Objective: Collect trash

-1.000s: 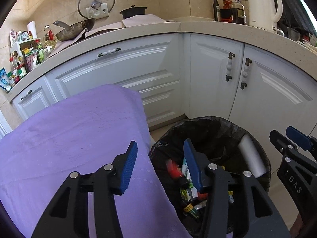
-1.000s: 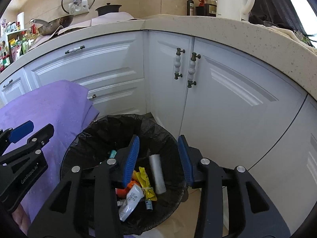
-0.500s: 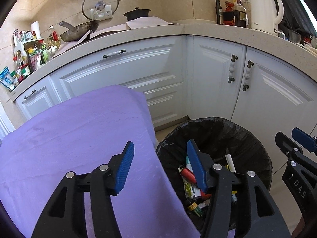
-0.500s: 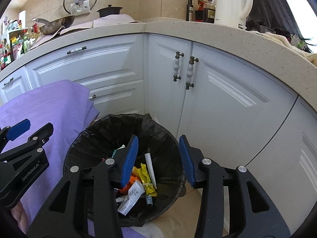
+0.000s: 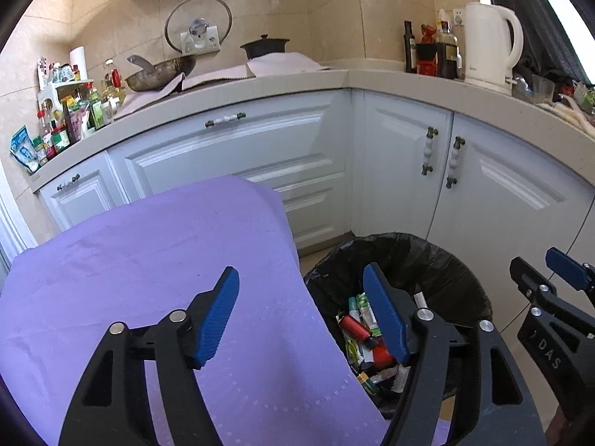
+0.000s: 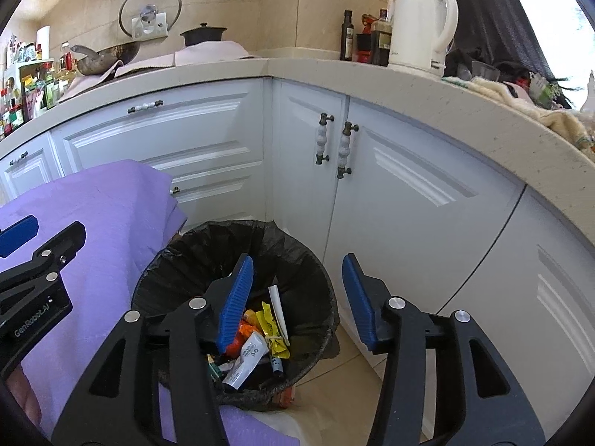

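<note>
Right gripper (image 6: pixel 297 293) jaws opening, empty, above trash bin (image 6: pixel 178 260).

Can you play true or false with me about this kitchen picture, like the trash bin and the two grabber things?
1. The round trash bin lined with a black plastic bag has wrappers and tubes inside. True.
2. The left gripper is squeezing a red bottle. False: nothing is between its blue pads, and its jaws are opening.
3. The purple cloth lies beside the bin. True.
4. The tall white electric kettle stands on the floor. False: it stands on the beige stone countertop.
5. The right gripper holds nothing. True: its jaws are opening, empty, above the bin.
</note>
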{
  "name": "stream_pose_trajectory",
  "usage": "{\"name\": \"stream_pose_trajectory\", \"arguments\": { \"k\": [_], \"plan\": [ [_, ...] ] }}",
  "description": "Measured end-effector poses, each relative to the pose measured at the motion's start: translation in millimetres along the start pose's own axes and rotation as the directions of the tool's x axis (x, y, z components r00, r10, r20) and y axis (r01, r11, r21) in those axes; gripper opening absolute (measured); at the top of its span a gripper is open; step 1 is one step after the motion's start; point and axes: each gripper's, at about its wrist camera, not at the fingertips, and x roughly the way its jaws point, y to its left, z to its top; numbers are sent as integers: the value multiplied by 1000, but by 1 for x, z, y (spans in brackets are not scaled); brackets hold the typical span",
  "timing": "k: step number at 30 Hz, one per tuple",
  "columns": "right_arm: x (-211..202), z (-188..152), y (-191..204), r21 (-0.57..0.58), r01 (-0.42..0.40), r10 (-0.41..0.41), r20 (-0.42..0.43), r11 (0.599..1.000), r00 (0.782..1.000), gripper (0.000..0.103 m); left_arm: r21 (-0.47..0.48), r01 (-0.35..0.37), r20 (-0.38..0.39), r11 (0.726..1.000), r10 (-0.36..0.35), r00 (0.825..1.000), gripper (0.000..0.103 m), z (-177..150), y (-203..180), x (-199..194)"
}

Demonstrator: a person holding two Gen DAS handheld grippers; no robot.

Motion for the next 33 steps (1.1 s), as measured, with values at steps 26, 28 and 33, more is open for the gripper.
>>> {"name": "stream_pose_trajectory", "arguments": {
  "k": [26,28,33],
  "plan": [
    [-59,7,-7,1,4,-4,96,1000,995,64,-40,-26,55,999,28,998,80,-2,16,-60],
    [-60,7,-6,1,6,-6,99,1000,995,64,-43,-28,58,999,31,998,80,-2,16,-62],
    [-61,7,-6,1,8,-8,101,1000,995,64,-44,-29,66,999,32,997,80,-3,18,-65]
  ]
}}
